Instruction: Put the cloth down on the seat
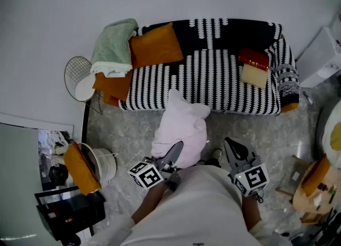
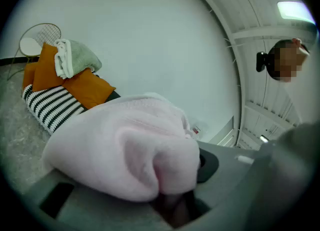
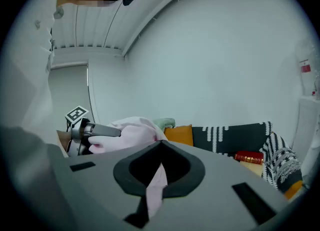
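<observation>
A bunched pale pink cloth [image 1: 180, 128] hangs in the air in front of the black-and-white striped sofa seat [image 1: 213, 82]. My left gripper [image 1: 175, 153] is shut on the cloth's lower part, and in the left gripper view the cloth [image 2: 125, 145] fills the space between the jaws and hides their tips. My right gripper [image 1: 230, 146] is beside it to the right. In the right gripper view a thin strip of the pink cloth [image 3: 158, 185] is pinched in the seam of its shut jaws. The left gripper [image 3: 95, 132] with the bunch shows there too.
On the sofa lie orange cushions [image 1: 155, 45], a folded green towel [image 1: 114, 45] and a red book [image 1: 253, 58] on a cream one. A round wire table [image 1: 79, 77] and a white bucket [image 1: 101, 165] stand at the left. A white cabinet [image 1: 319, 58] and a wooden stand [image 1: 314, 186] are at the right.
</observation>
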The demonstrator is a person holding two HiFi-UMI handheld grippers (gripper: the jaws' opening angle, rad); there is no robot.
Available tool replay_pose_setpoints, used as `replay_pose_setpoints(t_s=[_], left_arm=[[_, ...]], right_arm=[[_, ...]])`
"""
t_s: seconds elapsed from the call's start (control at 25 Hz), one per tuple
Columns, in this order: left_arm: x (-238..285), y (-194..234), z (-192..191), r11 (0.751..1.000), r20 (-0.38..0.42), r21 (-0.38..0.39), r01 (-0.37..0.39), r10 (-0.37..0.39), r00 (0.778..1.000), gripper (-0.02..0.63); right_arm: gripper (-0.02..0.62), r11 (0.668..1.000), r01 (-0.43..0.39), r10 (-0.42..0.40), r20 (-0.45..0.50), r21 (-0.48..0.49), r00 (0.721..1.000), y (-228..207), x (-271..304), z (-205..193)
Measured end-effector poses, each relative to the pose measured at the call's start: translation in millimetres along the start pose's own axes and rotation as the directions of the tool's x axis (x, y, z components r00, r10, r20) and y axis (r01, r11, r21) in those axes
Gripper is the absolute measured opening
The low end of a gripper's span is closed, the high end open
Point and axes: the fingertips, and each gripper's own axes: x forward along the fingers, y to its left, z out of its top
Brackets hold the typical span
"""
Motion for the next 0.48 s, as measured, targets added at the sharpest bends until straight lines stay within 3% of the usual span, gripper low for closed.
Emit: replay_pose_setpoints(t_s=[0.28,0.48], left_arm=[[12,-10,-11,1.0,0.003,-0.001,-0.006,0.006,1.0,0.184],[15,-16,-17,1.0,-0.005,0.008,-0.003,0.003,1.0,0.184]], right_arm=[[0.008,1.0,-0.01,0.01,0.002,-0.028,1.0,-8,-12,-2],[0.008,1.0,-0.028,0.027,0.035,0.005,0.999,-8,-19,1]])
